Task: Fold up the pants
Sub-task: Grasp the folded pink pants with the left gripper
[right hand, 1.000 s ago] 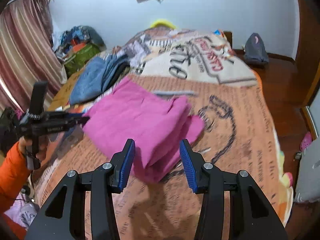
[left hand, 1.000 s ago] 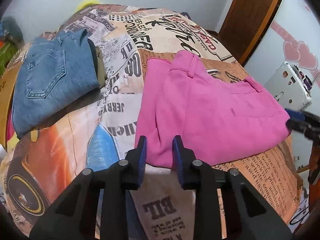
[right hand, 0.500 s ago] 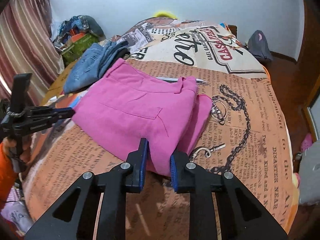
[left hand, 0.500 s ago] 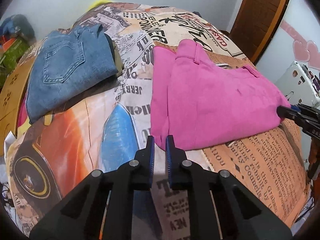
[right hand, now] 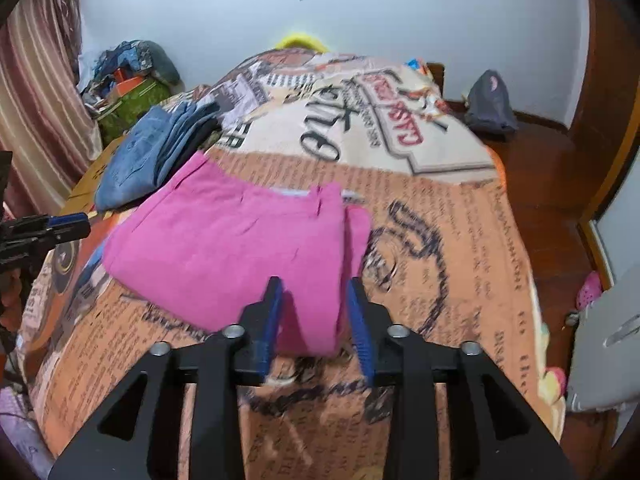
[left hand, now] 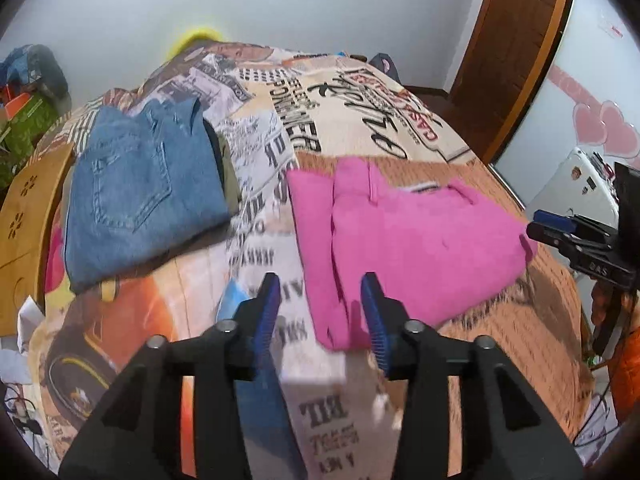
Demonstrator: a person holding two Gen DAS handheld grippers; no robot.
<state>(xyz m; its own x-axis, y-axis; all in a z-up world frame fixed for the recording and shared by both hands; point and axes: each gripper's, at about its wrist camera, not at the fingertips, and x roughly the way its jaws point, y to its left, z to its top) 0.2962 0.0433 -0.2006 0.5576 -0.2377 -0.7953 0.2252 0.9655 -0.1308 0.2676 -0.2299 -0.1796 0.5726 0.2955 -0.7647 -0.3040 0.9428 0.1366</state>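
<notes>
Pink pants (left hand: 408, 240) lie folded in the middle of the bedspread (left hand: 360, 120), right of centre in the left wrist view. Both grippers have just opened: the left gripper (left hand: 322, 308) and right gripper (right hand: 314, 312) now stand parted and empty above the near edge, where half a second ago they were pinched nearly closed. The fold looks released and likely finished.

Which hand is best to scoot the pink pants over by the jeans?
Probably left. The left tool, jaws just opened around the pink pants corner, sits on the side nearest the jeans. The right tool, also just opened around fabric, is at the far end.
</notes>
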